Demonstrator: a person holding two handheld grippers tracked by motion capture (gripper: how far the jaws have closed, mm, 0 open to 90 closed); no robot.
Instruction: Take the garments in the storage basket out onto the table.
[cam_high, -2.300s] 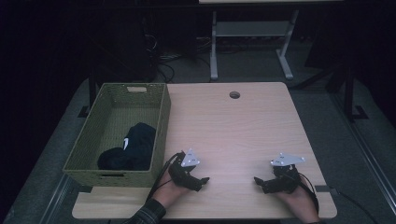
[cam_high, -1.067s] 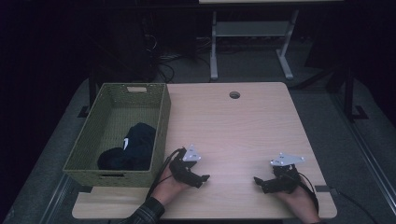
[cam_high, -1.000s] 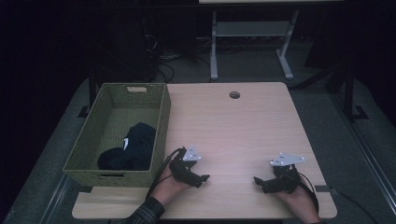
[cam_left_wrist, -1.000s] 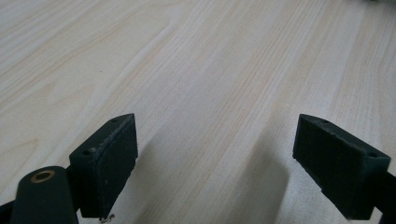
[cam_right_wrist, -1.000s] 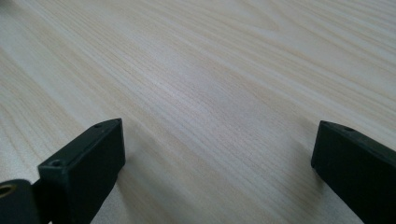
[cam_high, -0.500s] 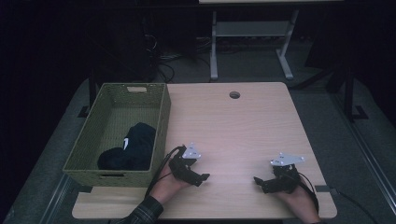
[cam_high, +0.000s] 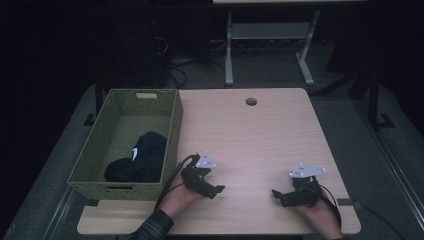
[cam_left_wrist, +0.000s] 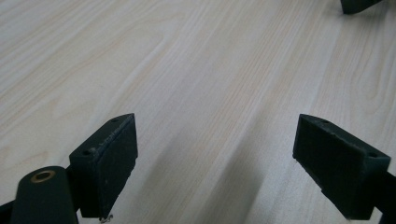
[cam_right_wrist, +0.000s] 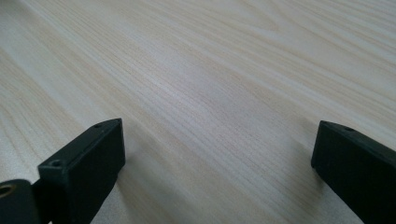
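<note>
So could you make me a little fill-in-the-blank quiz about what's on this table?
1. The dark cloth lies inside the green ____.
2. Both grippers, left and right, have their jaws ____.
3. Between the left gripper's jaws there is only bare ____.

Missing words: basket; open; table

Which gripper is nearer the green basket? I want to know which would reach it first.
Left. The left gripper rests on the table just right of the green basket's near corner; the right gripper sits far off, toward the table's right edge.
</note>
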